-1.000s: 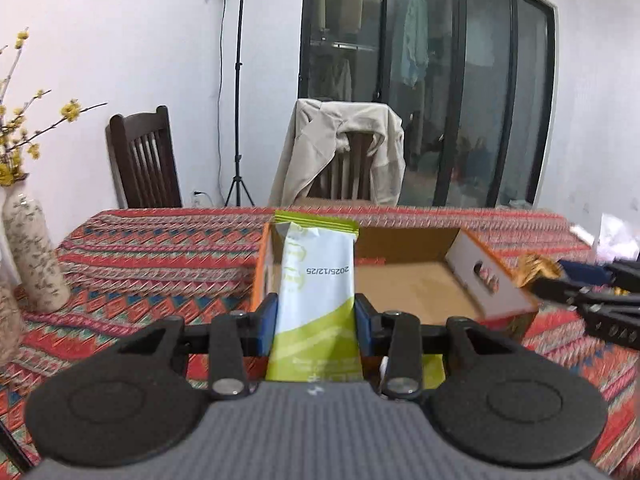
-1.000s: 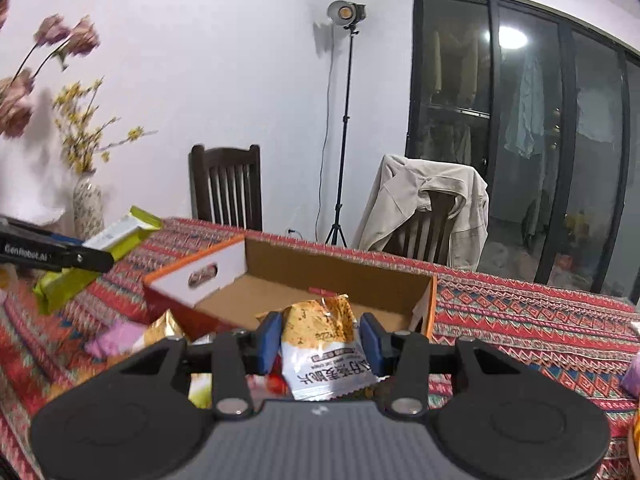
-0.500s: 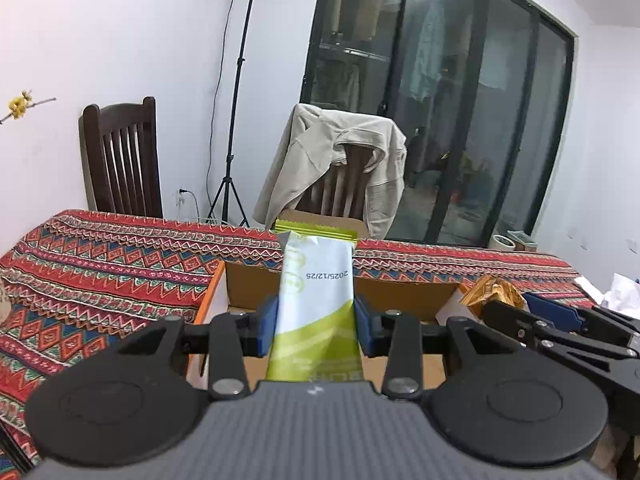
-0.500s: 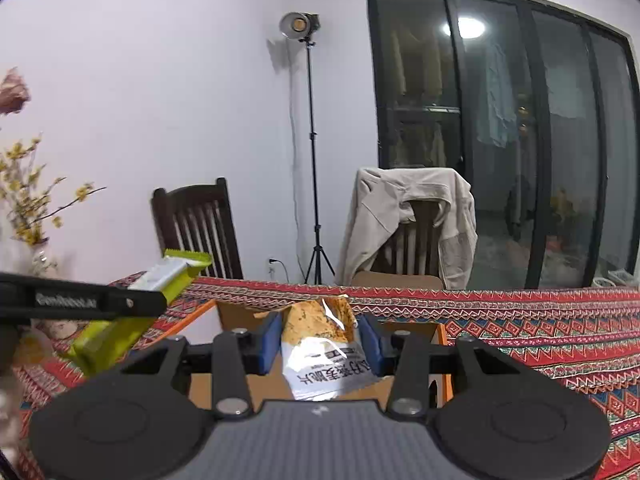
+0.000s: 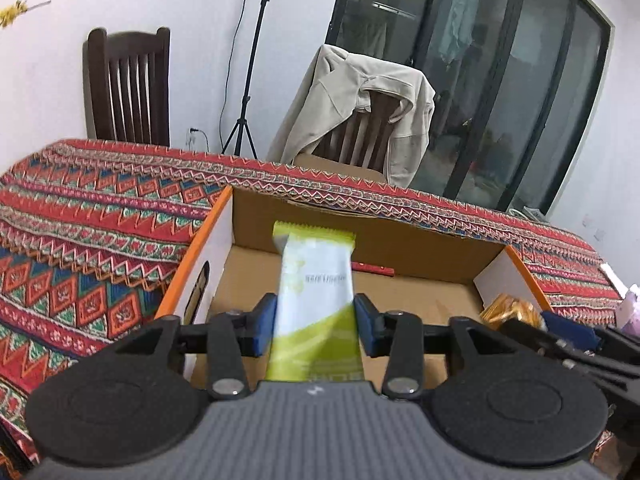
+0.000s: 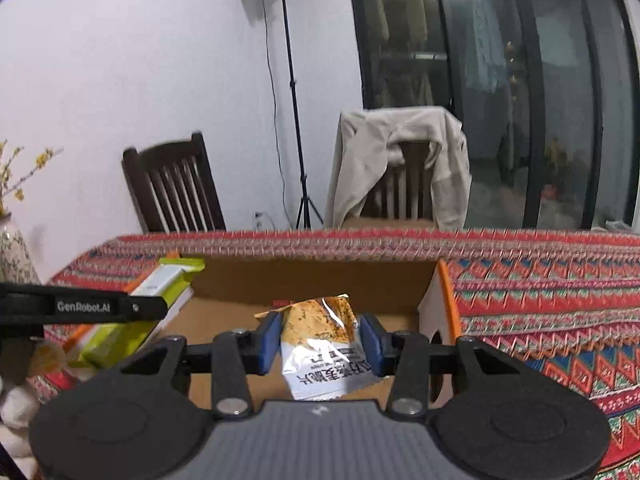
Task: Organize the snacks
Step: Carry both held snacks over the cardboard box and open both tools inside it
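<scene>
- Snacks hang over the cardboard box (image 5: pixel 400 240) on the patterned tablecloth (image 5: pixel 100 240).
- Left gripper (image 5: pixel 316 320): jaws opening, green-and-white bar (image 5: pixel 316 280) between them, pads just clear.
- Right gripper (image 6: pixel 320 336): jaws opening, orange chip bag (image 6: pixel 324 344) between them.

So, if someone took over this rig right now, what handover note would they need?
Left gripper: jaws opening, green-and-white bar between them over the cardboard box.
Right gripper: jaws opening, orange-and-silver packet between them, over the same box.
Done: both snacks carried over the box.
Left: finish both releases; then fetch any snacks still on the patterned tablecloth, where some wrappers show at the views' edges.
</scene>
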### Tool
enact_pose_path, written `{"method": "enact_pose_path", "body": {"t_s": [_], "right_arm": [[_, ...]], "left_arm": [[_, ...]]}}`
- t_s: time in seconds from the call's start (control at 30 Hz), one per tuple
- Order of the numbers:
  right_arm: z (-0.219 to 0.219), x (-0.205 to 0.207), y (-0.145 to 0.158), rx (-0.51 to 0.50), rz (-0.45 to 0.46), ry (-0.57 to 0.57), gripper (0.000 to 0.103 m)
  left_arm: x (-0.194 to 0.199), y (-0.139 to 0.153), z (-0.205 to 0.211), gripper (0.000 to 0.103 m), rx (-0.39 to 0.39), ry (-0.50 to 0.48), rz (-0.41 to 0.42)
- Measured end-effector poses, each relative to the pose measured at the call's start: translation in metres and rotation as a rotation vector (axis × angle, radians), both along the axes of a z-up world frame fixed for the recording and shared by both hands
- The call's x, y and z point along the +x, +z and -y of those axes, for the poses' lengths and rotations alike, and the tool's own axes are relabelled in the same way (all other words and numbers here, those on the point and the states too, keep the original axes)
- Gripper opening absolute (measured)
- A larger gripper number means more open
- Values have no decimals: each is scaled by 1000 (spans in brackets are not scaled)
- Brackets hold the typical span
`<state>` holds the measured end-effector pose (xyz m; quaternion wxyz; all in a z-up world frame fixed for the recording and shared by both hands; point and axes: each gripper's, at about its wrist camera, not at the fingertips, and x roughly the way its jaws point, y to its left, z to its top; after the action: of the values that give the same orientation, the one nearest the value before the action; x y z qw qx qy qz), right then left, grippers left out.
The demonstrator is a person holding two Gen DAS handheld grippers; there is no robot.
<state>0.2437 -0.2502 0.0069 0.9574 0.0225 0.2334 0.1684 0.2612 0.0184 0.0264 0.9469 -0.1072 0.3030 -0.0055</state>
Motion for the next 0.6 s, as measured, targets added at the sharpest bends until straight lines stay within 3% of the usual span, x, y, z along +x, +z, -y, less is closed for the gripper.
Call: {"method": "enact_pose_path", "body": {"t_s": [0.07,0.1,0.17,0.3,0.6], "right_arm": [[-2,-1,-4,-19,-6,-7,53],[-3,0,-5,-23,-9,-10,64],[-2,-2,-3,-15,-4,-13,84],[2,-6,-2,-4,1,-23,103],[5,-19,8,11,20,-32,103]], "left_arm": [[-3,0,-1,94,-7,6,10],[-6,1,-1,101,-1,19,27],[-12,6,-1,103,18,35,64],[-18,12,2,103,20,36,83],[-31,33,7,103,39,36,93]]}}
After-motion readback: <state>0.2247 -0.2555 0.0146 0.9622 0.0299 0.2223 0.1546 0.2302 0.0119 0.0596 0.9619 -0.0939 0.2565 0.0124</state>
